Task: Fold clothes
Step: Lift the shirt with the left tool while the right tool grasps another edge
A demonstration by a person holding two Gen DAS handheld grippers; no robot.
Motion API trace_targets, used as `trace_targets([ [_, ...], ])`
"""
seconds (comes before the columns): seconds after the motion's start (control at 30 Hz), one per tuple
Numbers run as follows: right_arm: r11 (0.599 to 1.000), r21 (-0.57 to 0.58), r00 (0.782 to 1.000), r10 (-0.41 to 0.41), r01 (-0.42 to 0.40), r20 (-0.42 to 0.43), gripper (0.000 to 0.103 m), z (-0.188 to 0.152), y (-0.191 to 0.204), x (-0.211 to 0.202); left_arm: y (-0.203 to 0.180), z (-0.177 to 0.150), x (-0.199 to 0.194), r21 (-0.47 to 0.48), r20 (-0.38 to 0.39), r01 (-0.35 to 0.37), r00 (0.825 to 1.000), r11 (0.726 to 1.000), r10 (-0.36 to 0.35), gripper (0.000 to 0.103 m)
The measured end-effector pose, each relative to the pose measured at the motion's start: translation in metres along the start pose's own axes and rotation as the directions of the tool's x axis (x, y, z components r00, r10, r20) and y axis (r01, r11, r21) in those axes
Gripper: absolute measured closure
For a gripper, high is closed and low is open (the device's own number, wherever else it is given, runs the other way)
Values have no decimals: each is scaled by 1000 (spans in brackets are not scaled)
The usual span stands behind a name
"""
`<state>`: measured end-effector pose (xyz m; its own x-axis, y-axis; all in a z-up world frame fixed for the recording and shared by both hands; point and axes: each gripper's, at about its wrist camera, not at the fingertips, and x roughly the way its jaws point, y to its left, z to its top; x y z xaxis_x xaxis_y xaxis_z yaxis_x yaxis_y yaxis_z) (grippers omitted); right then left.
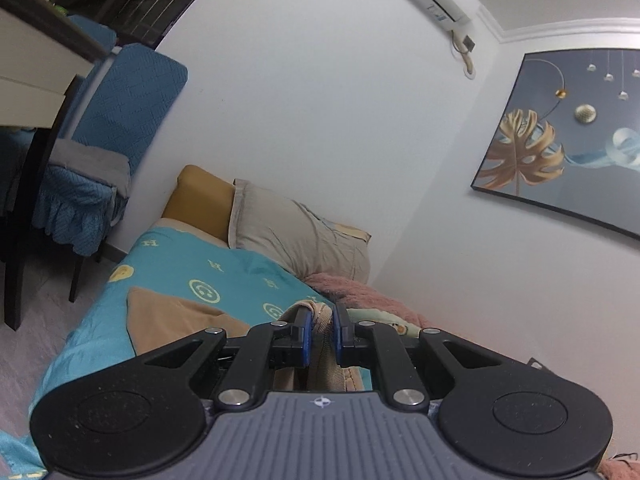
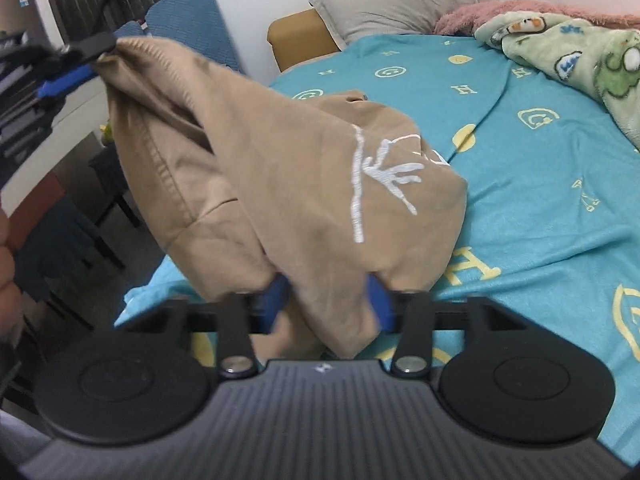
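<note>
A tan garment [image 2: 304, 184] with a white embroidered mark hangs bunched above the turquoise bed sheet [image 2: 540, 208]. My left gripper [image 1: 321, 320] is shut on a ribbed edge of the tan garment [image 1: 316, 344]; the left gripper also shows at the upper left of the right wrist view [image 2: 94, 62], holding a top corner. My right gripper [image 2: 326, 300] has its blue fingers [image 2: 276, 300] around a lower fold of the garment, and the cloth hides the fingertips. Part of the garment lies on the sheet in the left wrist view [image 1: 176, 320].
A grey pillow [image 1: 296, 232] and a mustard cushion [image 1: 200, 204] lie at the head of the bed by the white wall. A pink blanket [image 2: 520, 12] and a green cartoon blanket [image 2: 568, 52] lie at the right. A blue-covered chair [image 1: 116, 128] and a dark table stand at the left.
</note>
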<state>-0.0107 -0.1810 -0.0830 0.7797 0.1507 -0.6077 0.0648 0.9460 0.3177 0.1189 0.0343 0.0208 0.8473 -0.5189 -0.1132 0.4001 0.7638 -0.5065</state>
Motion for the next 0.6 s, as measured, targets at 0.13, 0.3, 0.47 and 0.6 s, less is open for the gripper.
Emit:
trace_targets([
  [0.13,1000,21,997,-17,15,81,97,12,-6,-15,-3,-3,-3,20,-4,15,1000,1000,-15,91],
  [0.3,999,13,973,-52,50,224,99,23,-10,-52,-12,-11,-12,10,-17,81,997,997,-81,91],
  [0.47,987,44,908,-162,158,385,100,54,-33,-86,-24,-29,-16,-18,-65,173,983,985,-174,91],
  [0.6,982,121,917,-179,144,357,100,66,-61,-83,-32,-49,-6,7,-108,163,981,987,-161,91],
])
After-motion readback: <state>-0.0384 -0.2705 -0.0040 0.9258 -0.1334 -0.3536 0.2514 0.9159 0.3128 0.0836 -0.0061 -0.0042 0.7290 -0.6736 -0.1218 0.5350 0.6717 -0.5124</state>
